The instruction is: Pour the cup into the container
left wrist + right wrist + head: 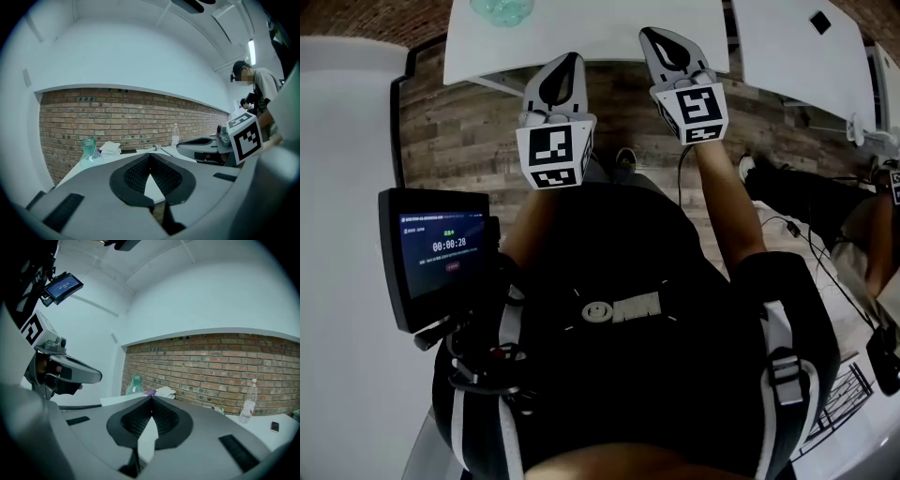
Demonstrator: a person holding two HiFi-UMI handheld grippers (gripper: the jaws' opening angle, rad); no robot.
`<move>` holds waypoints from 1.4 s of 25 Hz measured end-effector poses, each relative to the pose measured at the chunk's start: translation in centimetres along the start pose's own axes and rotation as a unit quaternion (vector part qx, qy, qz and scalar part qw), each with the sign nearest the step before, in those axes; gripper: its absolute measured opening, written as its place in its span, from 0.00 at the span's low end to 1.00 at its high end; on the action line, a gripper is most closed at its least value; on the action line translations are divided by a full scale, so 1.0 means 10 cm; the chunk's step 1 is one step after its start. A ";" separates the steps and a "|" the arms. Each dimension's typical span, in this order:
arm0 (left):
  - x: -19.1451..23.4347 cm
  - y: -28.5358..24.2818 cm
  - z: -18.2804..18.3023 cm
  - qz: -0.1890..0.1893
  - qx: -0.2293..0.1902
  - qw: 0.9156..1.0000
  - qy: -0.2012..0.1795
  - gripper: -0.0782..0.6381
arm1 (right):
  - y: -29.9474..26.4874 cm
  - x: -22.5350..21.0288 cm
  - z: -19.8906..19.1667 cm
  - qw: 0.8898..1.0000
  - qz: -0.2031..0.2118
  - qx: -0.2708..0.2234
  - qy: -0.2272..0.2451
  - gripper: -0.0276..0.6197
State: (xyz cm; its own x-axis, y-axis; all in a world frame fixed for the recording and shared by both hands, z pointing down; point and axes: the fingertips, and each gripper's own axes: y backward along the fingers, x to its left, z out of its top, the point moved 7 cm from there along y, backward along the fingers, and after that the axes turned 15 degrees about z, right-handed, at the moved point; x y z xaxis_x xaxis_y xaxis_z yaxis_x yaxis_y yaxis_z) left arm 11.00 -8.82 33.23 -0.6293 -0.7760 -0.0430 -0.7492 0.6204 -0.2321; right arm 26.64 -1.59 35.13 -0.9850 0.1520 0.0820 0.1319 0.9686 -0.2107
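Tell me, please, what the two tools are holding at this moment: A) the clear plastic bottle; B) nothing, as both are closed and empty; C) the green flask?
B: the left tool and the right tool each have their tips meeting with nothing between, and the green flask stands well beyond them.

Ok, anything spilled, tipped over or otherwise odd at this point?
Nothing stands out. The green-tinted flask and the clear bottle both stand upright, a crumpled white cloth lies beside the flask, and no spill shows. Left gripper and right gripper are shut and empty. No cup is in view, though.
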 end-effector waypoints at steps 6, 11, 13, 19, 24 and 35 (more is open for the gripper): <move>0.18 0.78 -0.14 -0.006 -0.014 1.000 0.010 0.10 | 0.28 0.80 0.10 1.000 -0.021 0.006 -0.003 0.05; 0.17 0.86 -0.16 -0.011 -0.003 1.000 -0.001 0.10 | 0.34 0.90 0.10 1.000 -0.019 0.016 -0.019 0.05; 0.20 1.16 -0.24 -0.006 -0.007 1.000 -0.006 0.10 | 0.46 1.18 0.10 1.000 -0.017 0.015 -0.016 0.05; 0.18 1.93 -0.42 0.012 -0.015 1.000 -0.003 0.10 | 0.85 1.88 0.07 1.000 0.008 0.007 -0.001 0.05; 0.15 1.93 -0.44 0.016 0.009 1.000 0.011 0.10 | 0.76 1.89 0.03 0.999 0.024 0.017 -0.016 0.05; -0.70 3.28 -0.77 0.011 0.016 1.000 0.014 0.10 | 2.09 2.70 -0.22 0.999 0.029 0.000 -0.039 0.05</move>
State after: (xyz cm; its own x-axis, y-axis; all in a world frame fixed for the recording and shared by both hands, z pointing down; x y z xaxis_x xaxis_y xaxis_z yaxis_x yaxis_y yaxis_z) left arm -10.81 17.86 33.39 -0.6514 -0.7584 -0.0216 -0.7285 0.6332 -0.2615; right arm 3.06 23.17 35.04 -0.9815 0.1912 -0.0058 0.1881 0.9588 -0.2131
